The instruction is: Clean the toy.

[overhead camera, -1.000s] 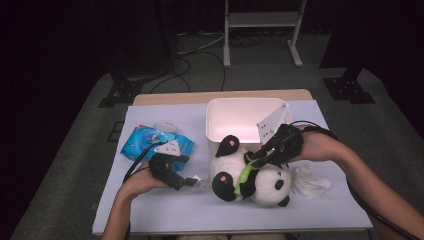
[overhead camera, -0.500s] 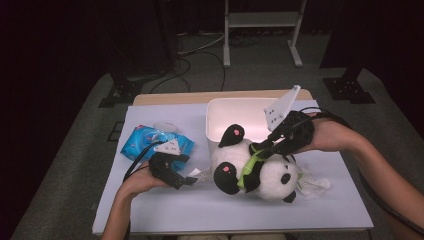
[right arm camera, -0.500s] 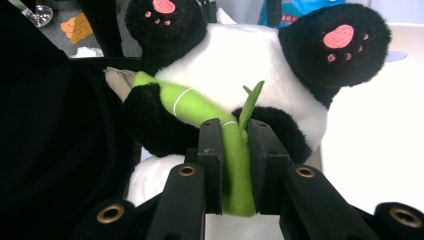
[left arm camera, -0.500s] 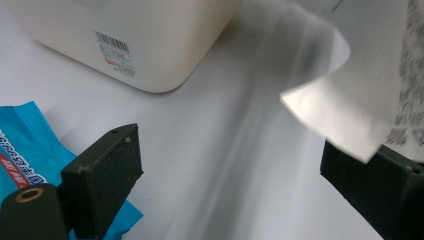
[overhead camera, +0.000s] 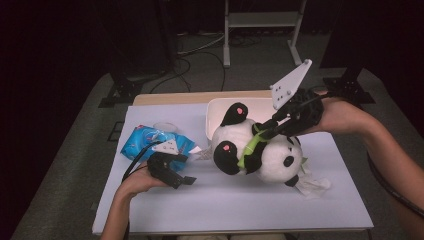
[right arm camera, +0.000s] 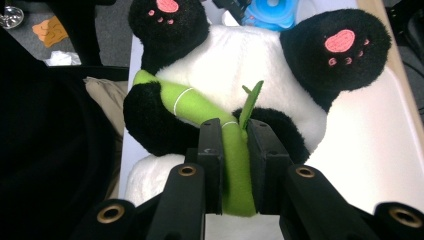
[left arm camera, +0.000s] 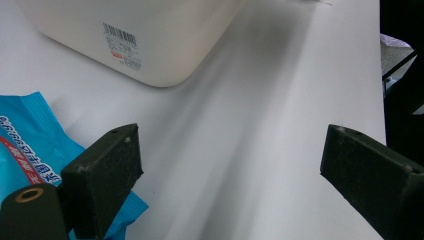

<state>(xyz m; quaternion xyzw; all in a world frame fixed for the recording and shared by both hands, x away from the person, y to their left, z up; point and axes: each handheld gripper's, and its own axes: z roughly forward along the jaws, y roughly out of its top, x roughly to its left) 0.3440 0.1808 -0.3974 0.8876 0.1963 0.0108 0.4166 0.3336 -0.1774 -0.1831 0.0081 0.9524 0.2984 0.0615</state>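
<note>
Blue wipes packet: left of the panda, flat on the white table; printed writing too blurred to read.
Left gripper: in front of the packet, jaws spread wide, nothing between them.
Plush panda: white body, black limbs, pink paw pads, green bamboo stalk across its chest; tilted, feet raised, by the cream bin.
Bin label: barcode, small print illegible.
Right gripper: clenched on the stalk.
Open tabletop lies in front of the panda.

High view overhead; gripper views close, sharing the table.
</note>
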